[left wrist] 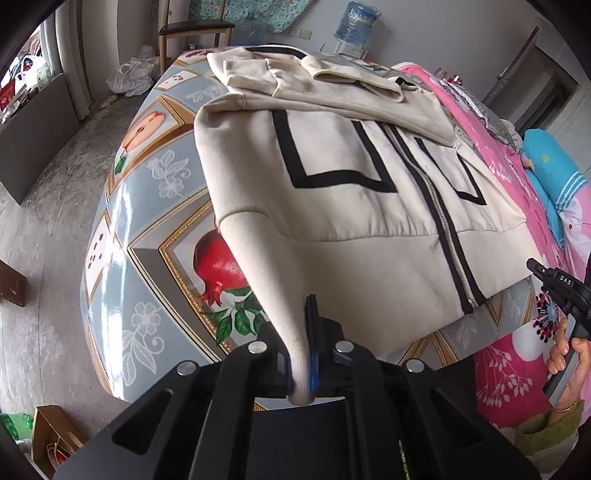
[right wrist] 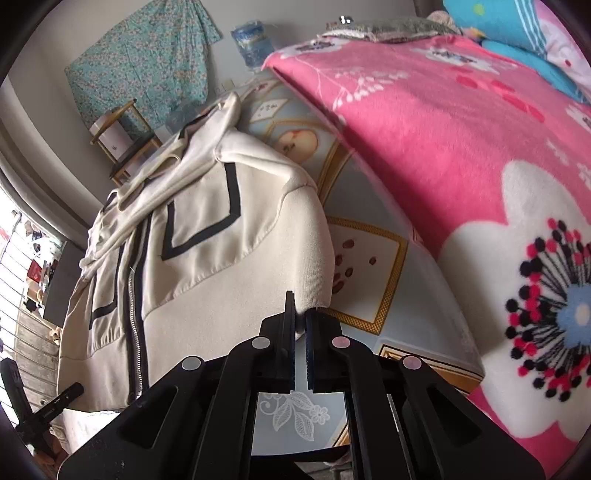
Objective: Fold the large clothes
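A cream zip-up jacket [left wrist: 351, 206] with black stripes lies front-up on the table [left wrist: 147, 229], its sleeves folded over the chest. My left gripper [left wrist: 301, 332] is shut on the near left corner of the ribbed hem, and the fabric rises into the jaws. In the right wrist view the jacket [right wrist: 207, 236] fills the left half, and my right gripper [right wrist: 300, 314] is shut on the hem's other corner, with cream cloth showing between the pads. In the left wrist view the right gripper [left wrist: 535, 267] sits at the right edge, held by a hand [left wrist: 565, 354].
The table carries a glossy fruit-pattern cloth [right wrist: 369, 266]. A bed with a pink floral blanket [right wrist: 461, 147] and a blue pillow [left wrist: 554, 173] adjoins it on the right. A chair [left wrist: 195, 29], a water bottle [left wrist: 356, 22], plastic bags [left wrist: 129, 74] and a cardboard box [left wrist: 51, 435] stand around.
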Demonstrator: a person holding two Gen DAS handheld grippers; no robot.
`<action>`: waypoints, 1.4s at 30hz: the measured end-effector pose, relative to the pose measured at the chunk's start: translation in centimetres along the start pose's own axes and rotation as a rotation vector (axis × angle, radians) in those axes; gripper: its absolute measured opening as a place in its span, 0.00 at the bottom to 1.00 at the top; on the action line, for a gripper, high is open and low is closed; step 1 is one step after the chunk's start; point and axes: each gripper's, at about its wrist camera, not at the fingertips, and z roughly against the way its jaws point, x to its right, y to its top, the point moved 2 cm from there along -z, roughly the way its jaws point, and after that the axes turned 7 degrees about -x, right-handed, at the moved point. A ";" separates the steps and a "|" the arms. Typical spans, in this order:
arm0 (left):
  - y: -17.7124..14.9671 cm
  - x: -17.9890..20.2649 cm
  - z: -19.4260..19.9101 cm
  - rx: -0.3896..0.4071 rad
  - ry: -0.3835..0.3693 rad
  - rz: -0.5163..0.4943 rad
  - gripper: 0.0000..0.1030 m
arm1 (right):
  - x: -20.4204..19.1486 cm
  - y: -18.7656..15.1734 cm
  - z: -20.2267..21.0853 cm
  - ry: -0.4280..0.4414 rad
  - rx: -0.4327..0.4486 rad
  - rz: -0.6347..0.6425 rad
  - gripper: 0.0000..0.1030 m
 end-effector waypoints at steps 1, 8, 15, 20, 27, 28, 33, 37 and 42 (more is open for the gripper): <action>0.2 -0.1 0.6 0.015 -0.013 0.000 0.06 | -0.2 0.1 0.4 0.003 0.009 0.005 0.04; 1.4 -1.2 4.0 0.089 -0.072 0.008 0.05 | -2.0 0.2 2.8 0.053 0.045 0.044 0.04; 1.4 -2.6 4.2 0.074 -0.068 0.029 0.05 | -2.8 -0.6 3.0 0.085 0.015 0.045 0.04; 0.8 -2.6 2.3 0.010 -0.054 0.056 0.06 | -1.9 -0.8 1.4 0.076 -0.031 -0.002 0.04; 0.8 -2.8 2.0 -0.003 -0.050 0.073 0.06 | -1.5 -0.6 0.3 0.060 -0.075 -0.012 0.04; 0.9 -2.8 2.0 -0.006 -0.044 0.071 0.06 | -1.5 -0.7 0.2 0.060 -0.078 -0.015 0.04; 0.9 -2.4 1.6 -0.021 -0.008 0.057 0.06 | -1.0 -0.8 -0.2 0.057 -0.090 -0.026 0.04; 0.9 -2.3 1.5 -0.025 0.013 0.045 0.06 | -0.9 -0.8 -0.3 0.054 -0.092 -0.026 0.04; 0.9 -2.2 1.4 -0.026 0.025 0.041 0.06 | -1.1 -0.7 -0.2 0.042 -0.087 -0.015 0.04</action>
